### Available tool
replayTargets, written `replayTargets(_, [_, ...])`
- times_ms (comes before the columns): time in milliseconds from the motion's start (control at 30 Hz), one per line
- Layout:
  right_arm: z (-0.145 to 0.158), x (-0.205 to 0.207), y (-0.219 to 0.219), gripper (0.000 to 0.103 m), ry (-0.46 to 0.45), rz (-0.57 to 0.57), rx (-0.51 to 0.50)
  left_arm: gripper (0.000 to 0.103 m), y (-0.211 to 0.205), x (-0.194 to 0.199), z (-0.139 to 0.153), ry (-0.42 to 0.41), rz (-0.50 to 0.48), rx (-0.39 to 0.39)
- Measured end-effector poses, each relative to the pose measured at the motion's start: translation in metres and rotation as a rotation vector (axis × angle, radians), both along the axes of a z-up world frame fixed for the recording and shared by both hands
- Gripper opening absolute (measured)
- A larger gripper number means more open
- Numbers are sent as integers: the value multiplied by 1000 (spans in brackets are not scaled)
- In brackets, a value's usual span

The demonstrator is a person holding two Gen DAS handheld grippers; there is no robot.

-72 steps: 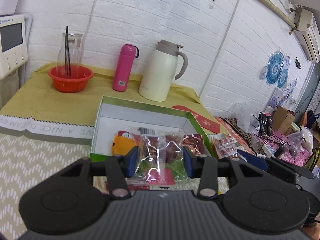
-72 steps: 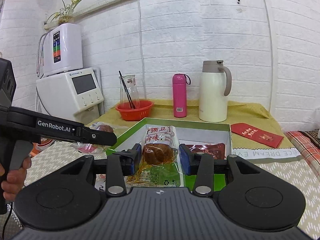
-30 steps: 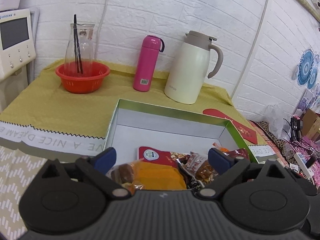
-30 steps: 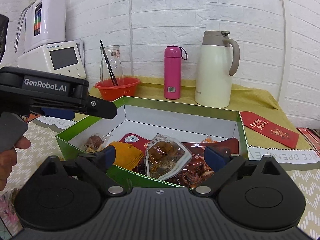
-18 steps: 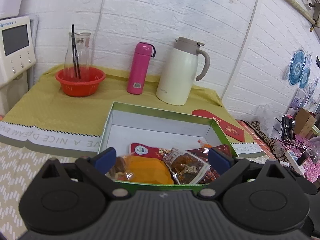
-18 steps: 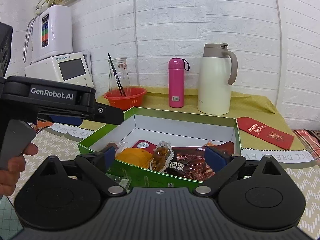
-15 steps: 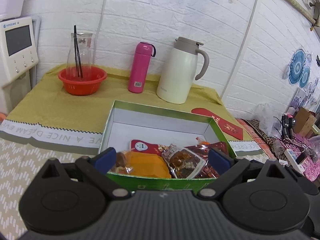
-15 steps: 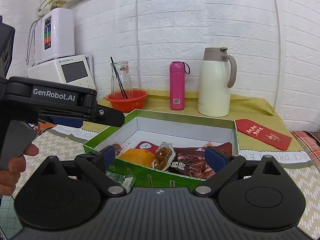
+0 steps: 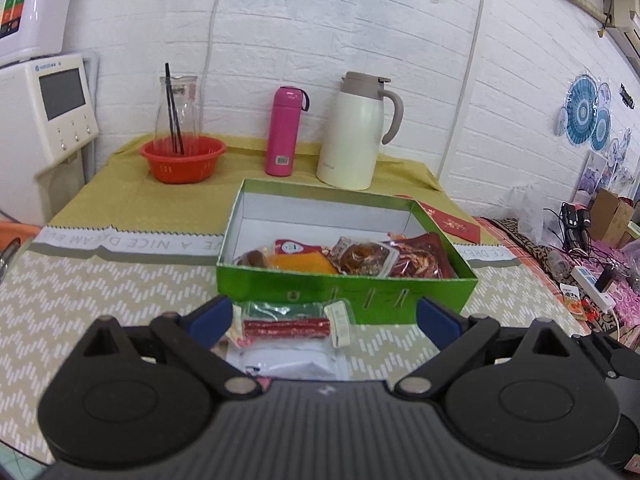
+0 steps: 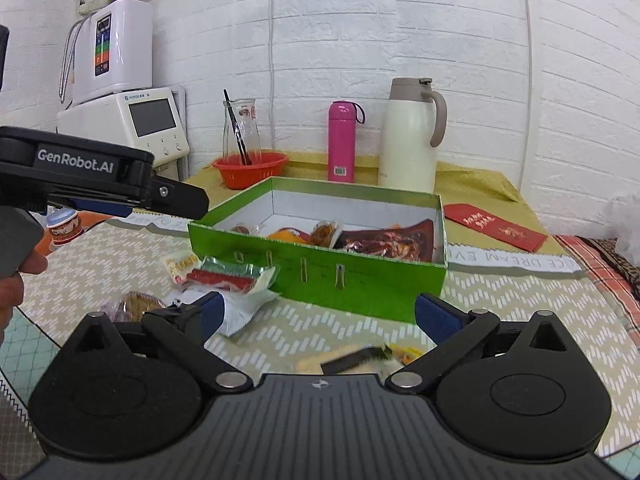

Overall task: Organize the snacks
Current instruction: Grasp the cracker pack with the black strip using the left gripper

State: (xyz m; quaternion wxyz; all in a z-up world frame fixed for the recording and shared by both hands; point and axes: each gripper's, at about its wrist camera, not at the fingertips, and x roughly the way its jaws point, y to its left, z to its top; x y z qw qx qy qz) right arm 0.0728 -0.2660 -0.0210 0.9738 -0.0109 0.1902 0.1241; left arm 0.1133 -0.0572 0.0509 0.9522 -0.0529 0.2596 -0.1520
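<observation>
Both grippers' fingers spread wide, empty. Left gripper (image 9: 322, 316), casing marked "GenRobot.AI": red-and-green sausage snack packet (image 9: 286, 320) lies between fingers. Open green cardboard box (image 9: 344, 286) of snacks just beyond; cloth reads "A NICE DREAM". Right gripper (image 10: 316, 316) likewise faces the box.

The green box (image 9: 348, 288) looks like glossy cardboard outside, matt white within. The snack packets (image 9: 360, 256) inside it are shiny, crinkled plastic film, as is the red-and-green packet (image 9: 286, 322) just in front of the box. Behind the box stand a smooth, satin pink bottle (image 9: 285, 132) and a matt cream jug (image 9: 352, 136); the tablecloth (image 9: 100, 300) is woven, matt cloth.
</observation>
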Motion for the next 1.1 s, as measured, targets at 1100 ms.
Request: replayTargets(1100, [-48, 11, -8, 103, 175, -60, 48, 97, -67, 27, -61, 194, -275, -99])
